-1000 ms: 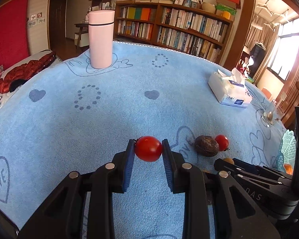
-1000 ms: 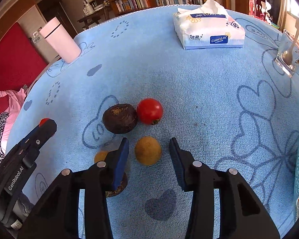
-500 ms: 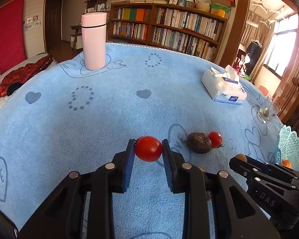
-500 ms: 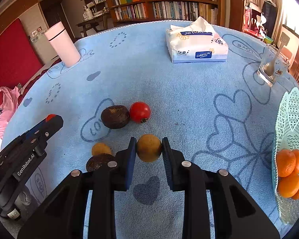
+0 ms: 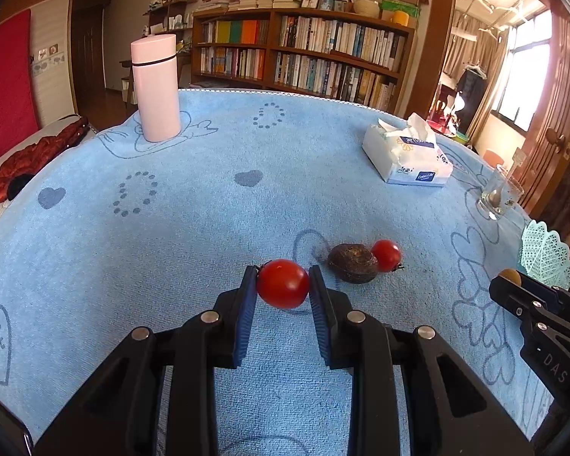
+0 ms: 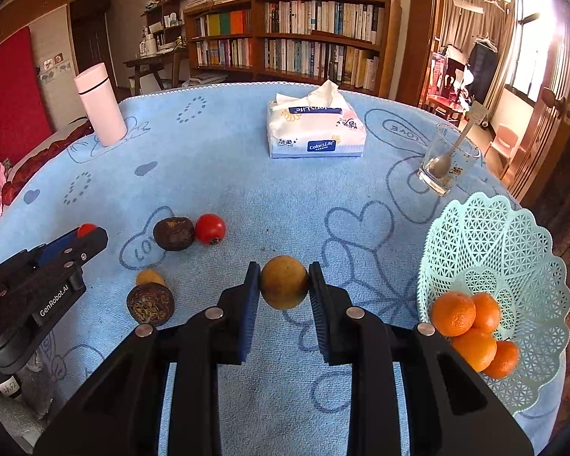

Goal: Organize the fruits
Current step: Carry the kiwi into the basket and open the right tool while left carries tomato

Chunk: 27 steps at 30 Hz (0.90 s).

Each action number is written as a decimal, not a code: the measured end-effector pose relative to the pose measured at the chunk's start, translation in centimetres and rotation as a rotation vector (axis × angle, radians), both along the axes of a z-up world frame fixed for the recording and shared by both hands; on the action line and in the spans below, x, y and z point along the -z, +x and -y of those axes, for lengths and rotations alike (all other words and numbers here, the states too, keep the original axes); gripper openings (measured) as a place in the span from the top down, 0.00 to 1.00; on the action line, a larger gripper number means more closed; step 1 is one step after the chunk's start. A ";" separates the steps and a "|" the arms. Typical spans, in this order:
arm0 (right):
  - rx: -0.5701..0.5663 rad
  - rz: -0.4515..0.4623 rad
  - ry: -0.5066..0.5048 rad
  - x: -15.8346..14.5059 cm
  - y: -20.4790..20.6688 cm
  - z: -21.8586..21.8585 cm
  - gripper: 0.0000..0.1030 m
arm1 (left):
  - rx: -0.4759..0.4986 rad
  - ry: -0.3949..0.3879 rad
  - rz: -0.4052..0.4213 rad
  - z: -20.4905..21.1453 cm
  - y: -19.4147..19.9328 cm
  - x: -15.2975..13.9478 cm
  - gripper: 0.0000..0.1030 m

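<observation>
Blue terry cloth [image 6: 247,182] covers the table under both your tools. Your left gripper [image 5: 282,287] is closed on a red tomato [image 5: 282,283], which sits right at the tips between the 2 blue pads and appears raised clear of the cloth. Just ahead and to the right of those tips lie a dark wrinkled fruit [image 5: 353,263] and a second tomato [image 5: 386,255], touching each other.

Your right gripper [image 6: 284,285] is closed on a round yellow-brown fruit [image 6: 284,282], pinched at the very tips in the same way. To the right of this gripper, near it, stands a pale green lattice basket [image 6: 513,250] holding 4 oranges [image 6: 453,313] in its near side. To the left of its fingers, on the cloth, lie another dark fruit [image 6: 150,304] with a small yellow fruit [image 6: 149,277] touching it on the far side. Further ahead on the left sit the dark fruit and tomato pair.

Beyond the right gripper stand a tissue pack [image 6: 315,129], a glass with a spoon [image 6: 446,159] and a pink flask [image 6: 100,104].
</observation>
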State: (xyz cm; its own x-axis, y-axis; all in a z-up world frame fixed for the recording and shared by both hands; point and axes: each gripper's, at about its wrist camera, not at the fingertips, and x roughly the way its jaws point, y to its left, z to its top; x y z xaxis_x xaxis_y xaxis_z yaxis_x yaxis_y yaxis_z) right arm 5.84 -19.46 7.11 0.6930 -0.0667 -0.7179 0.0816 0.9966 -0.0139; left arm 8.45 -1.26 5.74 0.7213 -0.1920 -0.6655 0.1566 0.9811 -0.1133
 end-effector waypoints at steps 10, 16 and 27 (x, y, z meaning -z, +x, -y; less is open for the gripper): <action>0.093 0.034 -0.024 -0.7 -2.4 3.8 0.74 | 0.026 0.033 0.015 1.4 -0.6 -0.4 0.73; 0.149 0.053 -0.028 -0.7 -3.8 6.5 0.74 | 0.051 0.052 0.029 2.7 -1.3 -1.2 0.73; 0.233 0.071 0.020 -0.4 -5.8 12.0 0.74 | 0.126 0.073 0.043 7.2 -2.9 -2.2 0.73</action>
State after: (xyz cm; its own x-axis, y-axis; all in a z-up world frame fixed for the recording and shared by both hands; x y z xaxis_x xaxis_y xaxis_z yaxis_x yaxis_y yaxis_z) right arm 0.01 -31.46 7.54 0.7091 -0.2168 -0.6710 0.3093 0.9507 0.0197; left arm 5.53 -8.43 7.99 0.7228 -0.2346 -0.6500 0.2820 0.9589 -0.0324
